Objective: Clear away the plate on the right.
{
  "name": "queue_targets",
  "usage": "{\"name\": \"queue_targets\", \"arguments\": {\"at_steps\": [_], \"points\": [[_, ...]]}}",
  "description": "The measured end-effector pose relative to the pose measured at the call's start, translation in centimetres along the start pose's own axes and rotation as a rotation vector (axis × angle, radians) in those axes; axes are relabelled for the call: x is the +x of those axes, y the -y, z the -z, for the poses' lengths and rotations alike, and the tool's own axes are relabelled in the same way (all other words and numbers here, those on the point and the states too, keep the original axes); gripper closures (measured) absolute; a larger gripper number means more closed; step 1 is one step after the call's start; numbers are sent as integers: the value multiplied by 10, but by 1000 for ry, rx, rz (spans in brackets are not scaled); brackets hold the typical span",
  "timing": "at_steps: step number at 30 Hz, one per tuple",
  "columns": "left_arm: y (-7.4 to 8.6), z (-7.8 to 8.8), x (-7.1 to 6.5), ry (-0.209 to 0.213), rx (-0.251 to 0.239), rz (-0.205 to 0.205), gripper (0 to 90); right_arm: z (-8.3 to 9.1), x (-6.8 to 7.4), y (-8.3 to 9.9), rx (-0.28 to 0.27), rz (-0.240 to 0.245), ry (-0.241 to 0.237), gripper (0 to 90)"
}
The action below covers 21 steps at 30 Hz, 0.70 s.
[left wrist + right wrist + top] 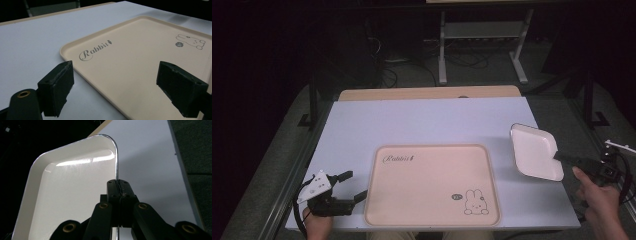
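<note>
The white dish [67, 195] runs off the right gripper view's bottom edge.

The high view looks forward and down from above the person's side, taking in the whole white table [422, 120]. The left gripper view sits low and close at about 7 o'clock, facing the beige tray [140, 75] toward 2 o'clock; both share that tray [432, 185]. The right gripper view, at 4 o'clock, looks closely along the white plate [70, 195] toward 11 o'clock.
</note>
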<state>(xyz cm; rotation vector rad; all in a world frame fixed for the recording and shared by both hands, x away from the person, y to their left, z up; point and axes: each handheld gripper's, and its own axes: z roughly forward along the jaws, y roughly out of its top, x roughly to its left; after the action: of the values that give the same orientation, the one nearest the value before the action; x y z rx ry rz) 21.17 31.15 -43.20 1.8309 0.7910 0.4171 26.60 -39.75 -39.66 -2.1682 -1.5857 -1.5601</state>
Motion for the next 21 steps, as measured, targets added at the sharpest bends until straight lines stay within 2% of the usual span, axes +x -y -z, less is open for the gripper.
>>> {"name": "queue_targets", "arguments": {"at_steps": [3,14,21], "points": [[0,0,0,1,0,-1,139,4,13,-3,0,24,-2,885],[1,1,2,-5,-3,7,140,18,81,-21,-12,129,-30,885],[1,1,2,-7,-3,8,140,3,118,-14,12,165,-75,884]]}}
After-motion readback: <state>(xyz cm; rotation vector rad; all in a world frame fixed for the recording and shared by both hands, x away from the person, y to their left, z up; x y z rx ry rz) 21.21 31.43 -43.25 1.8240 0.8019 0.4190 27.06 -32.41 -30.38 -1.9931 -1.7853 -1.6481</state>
